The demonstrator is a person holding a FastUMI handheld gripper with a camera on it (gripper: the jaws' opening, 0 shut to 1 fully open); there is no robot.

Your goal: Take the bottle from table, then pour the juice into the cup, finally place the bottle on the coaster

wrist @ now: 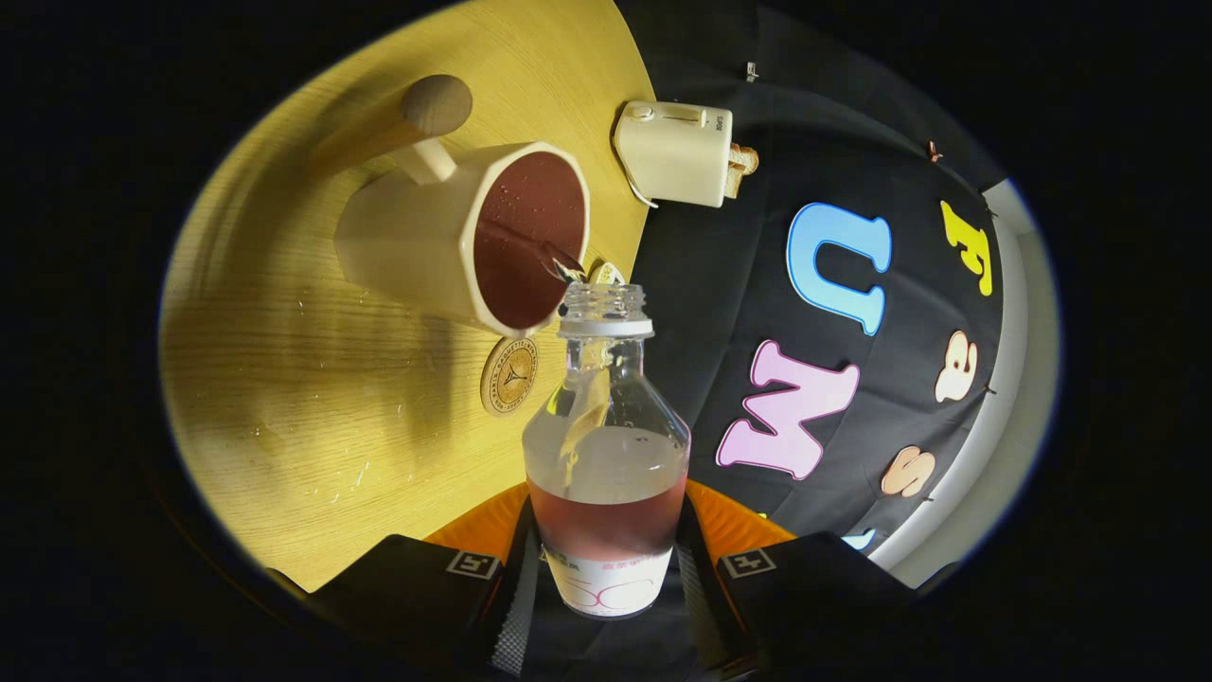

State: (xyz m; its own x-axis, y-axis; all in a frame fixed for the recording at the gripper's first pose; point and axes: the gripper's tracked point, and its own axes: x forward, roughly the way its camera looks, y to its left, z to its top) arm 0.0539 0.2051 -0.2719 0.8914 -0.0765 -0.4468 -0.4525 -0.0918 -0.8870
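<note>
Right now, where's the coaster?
In the gripper view, the coaster lies flat on the wooden table, just under the cup rim, beside the neck of the bottle the gripper holds.

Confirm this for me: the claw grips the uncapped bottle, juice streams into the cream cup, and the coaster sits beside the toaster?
Not quite. In the gripper view the coaster lies beside the cup, not the toaster. The claw does grip the uncapped bottle, pouring juice.
</note>
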